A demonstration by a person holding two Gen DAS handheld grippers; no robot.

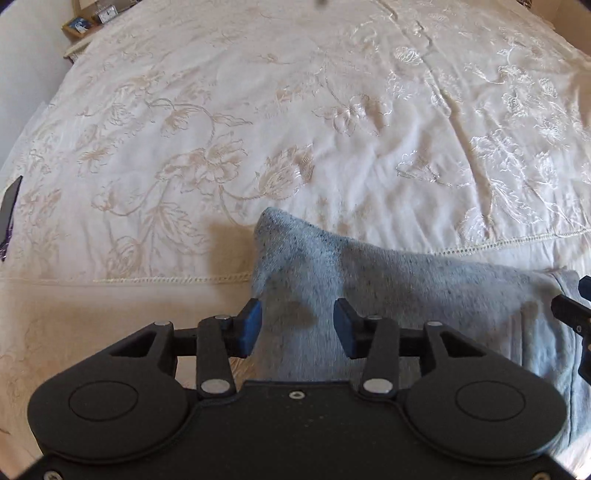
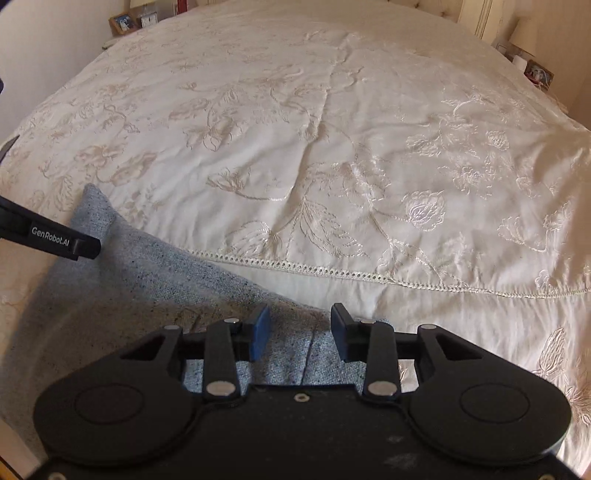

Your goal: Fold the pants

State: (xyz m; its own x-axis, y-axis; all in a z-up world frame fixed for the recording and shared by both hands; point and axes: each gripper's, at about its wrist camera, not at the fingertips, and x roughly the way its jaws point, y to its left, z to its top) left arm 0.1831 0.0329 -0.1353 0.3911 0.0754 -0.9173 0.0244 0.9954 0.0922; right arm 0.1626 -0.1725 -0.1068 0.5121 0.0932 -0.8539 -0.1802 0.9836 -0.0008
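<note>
Grey speckled pants lie folded on the cream bedspread near the bed's front edge; they also show in the right wrist view. My left gripper is open, its blue-padded fingers straddling the pants' left part just above the cloth. My right gripper is open over the pants' right end, near a seam. The left gripper's black finger shows at the left of the right wrist view; the right gripper's edge shows at the far right of the left wrist view.
The bedspread with embroidered flowers covers the bed, with a lace hem line behind the pants. Nightstands with frames and a clock stand at the back left and back right. A dark object lies at the bed's left edge.
</note>
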